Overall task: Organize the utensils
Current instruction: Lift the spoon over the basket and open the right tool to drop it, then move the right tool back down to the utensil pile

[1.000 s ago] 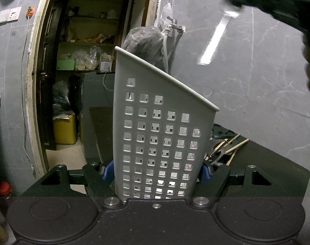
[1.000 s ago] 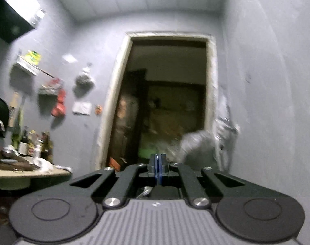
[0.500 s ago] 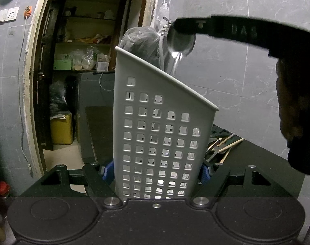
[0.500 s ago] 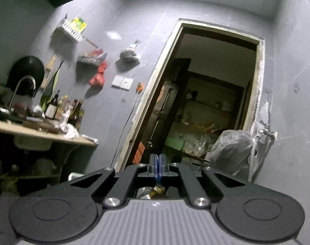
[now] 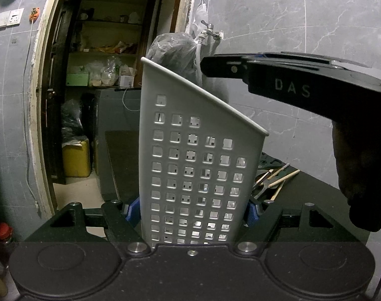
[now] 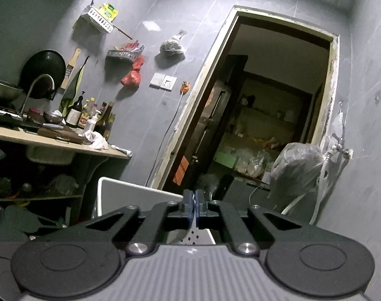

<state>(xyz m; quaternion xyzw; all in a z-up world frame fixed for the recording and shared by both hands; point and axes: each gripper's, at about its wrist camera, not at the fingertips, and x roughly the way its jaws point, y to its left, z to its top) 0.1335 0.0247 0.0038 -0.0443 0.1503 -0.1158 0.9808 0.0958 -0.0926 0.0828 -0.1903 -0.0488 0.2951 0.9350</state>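
So the left hand-held gripper [image 5: 192, 212] is clamped on the white perforated utensil holder [image 5: 195, 165], steadying it upright, while the right hand-held gripper [image 6: 195, 207], pads nearly together, hovers over its rim; can't tell if it's holding anything. Loose utensils [image 5: 275, 179] wait on the table [image 5: 315, 200].

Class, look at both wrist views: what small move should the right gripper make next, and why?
Probably open the fingers a little. The right gripper is poised over the rim of the white holder, which the left gripper clamps, and seems to pinch something thin.
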